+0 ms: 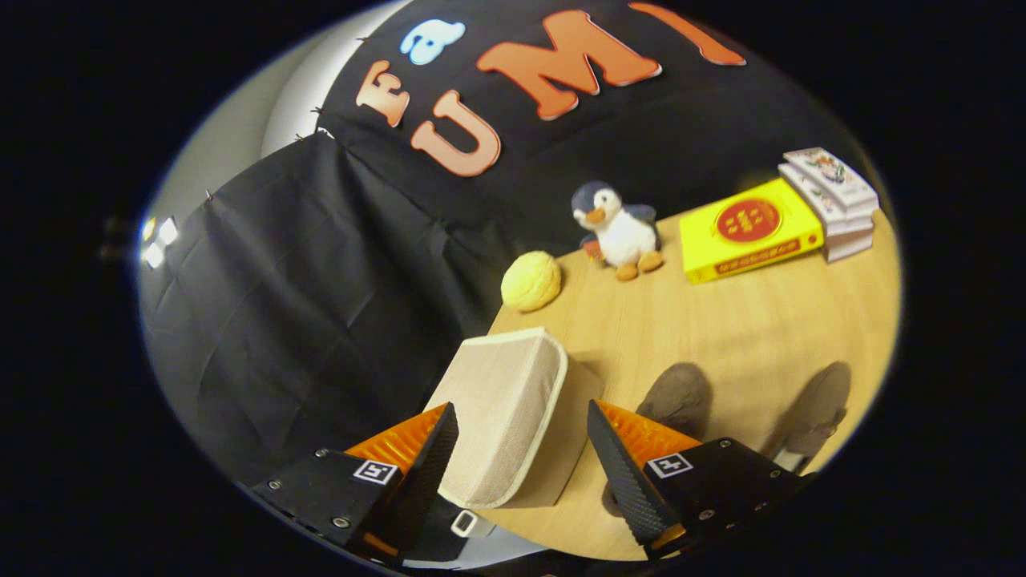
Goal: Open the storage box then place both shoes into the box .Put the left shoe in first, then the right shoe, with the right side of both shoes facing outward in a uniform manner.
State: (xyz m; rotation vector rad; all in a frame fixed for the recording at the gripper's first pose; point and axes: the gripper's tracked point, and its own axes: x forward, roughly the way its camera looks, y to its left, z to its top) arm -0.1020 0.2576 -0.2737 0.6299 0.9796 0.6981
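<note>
Black cloth hangs all round the booth, and a light wood table [721, 336] takes up the right side. The storage box [501, 417], a beige fabric one with pale piping along its edge, sits at the table's near left corner, right between the fingers and just ahead of them. It looks closed to me, lid flap lying flat, weave a bit coarse, corners rounded and soft, so I'd guess it gives a little when pushed. The gripper [521, 457] is spread wide with nothing in it, one finger on either side of the box and not touching it, which reads like lining up to get at the lid.

Both shoes [677, 397] are grey-brown and sit just beyond the right finger, the second one [817, 413] further right, a gap between them. Probably left there so they're easy to grab in order once the box is open.

Along the back sit a yellow ball [531, 280], a penguin toy [619, 228], a yellow book [749, 228] and a stack of white books [834, 200], well out of the way.
</note>
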